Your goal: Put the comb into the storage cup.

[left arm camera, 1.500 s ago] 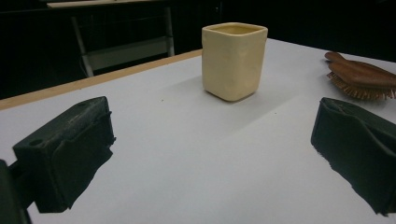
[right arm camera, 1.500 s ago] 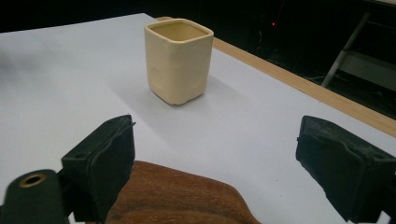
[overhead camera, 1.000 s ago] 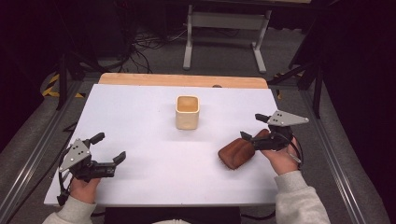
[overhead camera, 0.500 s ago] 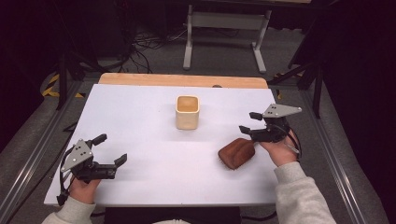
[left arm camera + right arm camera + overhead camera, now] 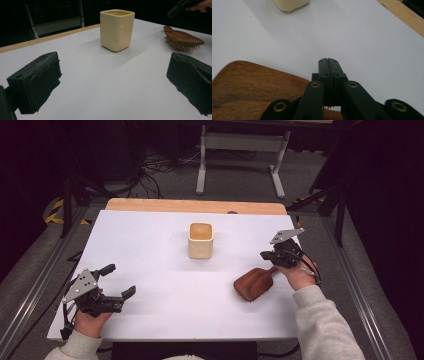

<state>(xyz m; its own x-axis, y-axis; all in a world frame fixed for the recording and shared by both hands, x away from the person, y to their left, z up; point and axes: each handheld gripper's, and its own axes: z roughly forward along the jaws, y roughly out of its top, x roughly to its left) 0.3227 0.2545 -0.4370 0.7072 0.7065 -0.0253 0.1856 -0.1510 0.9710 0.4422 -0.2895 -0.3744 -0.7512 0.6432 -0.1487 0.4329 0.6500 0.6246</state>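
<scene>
Right claw [image 5: 266,255] just closed empty; one hairbrush [image 5: 253,283]; one cup [image 5: 201,240]

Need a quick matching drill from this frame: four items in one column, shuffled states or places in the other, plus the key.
1. Cream square ceramic cup
2. Brown wooden paddle hairbrush
3. Left claw
4. Right claw

A. Jaws shut, nothing between them
B. Lies bristles down, near the table's right side
C. Jaws wide open, empty
D. Stands upright mid-table

Pairs: 1-D, 2-B, 3-C, 4-A
</scene>
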